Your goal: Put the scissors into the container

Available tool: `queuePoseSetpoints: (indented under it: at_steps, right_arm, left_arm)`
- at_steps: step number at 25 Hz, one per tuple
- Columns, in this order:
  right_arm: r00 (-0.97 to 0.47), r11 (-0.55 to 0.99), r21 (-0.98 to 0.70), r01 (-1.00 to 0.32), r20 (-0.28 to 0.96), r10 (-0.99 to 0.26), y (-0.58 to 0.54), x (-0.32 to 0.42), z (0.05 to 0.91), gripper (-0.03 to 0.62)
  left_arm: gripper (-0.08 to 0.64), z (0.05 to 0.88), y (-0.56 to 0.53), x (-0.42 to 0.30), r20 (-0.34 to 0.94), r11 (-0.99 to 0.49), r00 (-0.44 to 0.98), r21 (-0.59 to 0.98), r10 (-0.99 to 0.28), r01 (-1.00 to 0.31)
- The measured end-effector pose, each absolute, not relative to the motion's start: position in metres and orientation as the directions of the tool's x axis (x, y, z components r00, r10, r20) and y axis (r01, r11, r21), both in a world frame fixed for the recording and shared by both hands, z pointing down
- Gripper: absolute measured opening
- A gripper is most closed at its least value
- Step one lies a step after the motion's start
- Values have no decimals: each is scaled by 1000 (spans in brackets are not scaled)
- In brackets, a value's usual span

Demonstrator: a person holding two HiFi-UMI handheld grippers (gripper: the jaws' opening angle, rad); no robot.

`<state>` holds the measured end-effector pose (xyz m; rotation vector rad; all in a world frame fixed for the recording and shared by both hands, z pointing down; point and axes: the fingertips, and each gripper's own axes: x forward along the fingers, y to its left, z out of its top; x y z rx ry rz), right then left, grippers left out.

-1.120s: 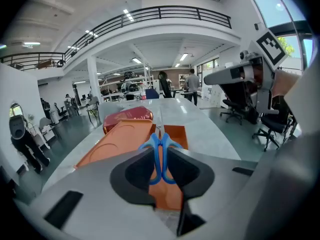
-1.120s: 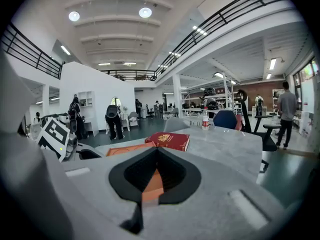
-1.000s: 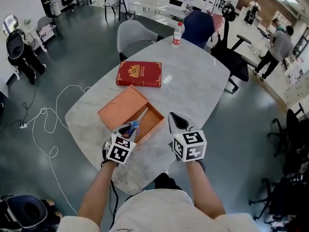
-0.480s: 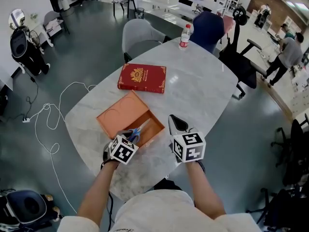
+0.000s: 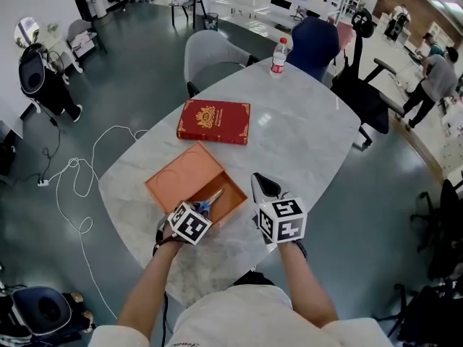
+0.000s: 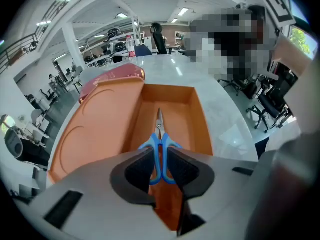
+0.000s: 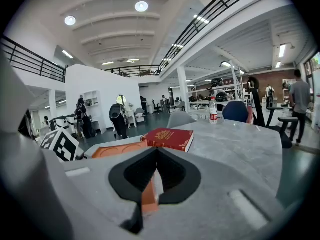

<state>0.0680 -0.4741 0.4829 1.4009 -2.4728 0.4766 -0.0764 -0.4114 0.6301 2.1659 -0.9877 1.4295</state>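
The scissors have blue handles and short steel blades. My left gripper is shut on the handles, and the blades point away from me. In the left gripper view the scissors hang between the jaws of the left gripper, over the deep compartment of the orange container. I cannot tell whether the tips touch its floor. The container lies open on the marble table, with its flat lid half at the left. My right gripper is shut and empty, just right of the container; in its own view this gripper looks past the container's corner.
A red book lies beyond the container, and a water bottle stands at the table's far edge. A grey chair and a blue one stand behind the table. A white cable trails on the floor at left.
My left gripper has carried the scissors lower and nearer to me, toward the container's near end. The right gripper has stayed where it was.
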Motion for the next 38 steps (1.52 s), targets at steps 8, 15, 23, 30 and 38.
queuePoseSetpoints:
  at_steps: [8, 15, 23, 30, 38]
  right_arm:
    - [-501, 477, -164, -864, 384, -776, -473, 68, 488, 5]
    - [-494, 468, -167, -868, 383, -780, -474, 73, 491, 5]
    - [-492, 466, -166, -869, 383, -782, -469, 74, 490, 5]
    - [-488, 461, -165, -872, 380, -786, -464, 75, 488, 5]
    - [-494, 469, -162, -868, 367, -788, -449, 67, 482, 5]
  left_arm:
    - [83, 637, -410, -77, 925, -699, 208, -81, -319, -711]
    - [84, 640, -409, -75, 930, -716, 203, -86, -308, -692]
    - [86, 639, -408, -76, 924, -716, 210, -90, -320, -692]
    - [86, 634, -412, -79, 912, -705, 215, -105, -350, -702]
    - [84, 601, -415, -84, 858, -667, 256, -128, -446, -734]
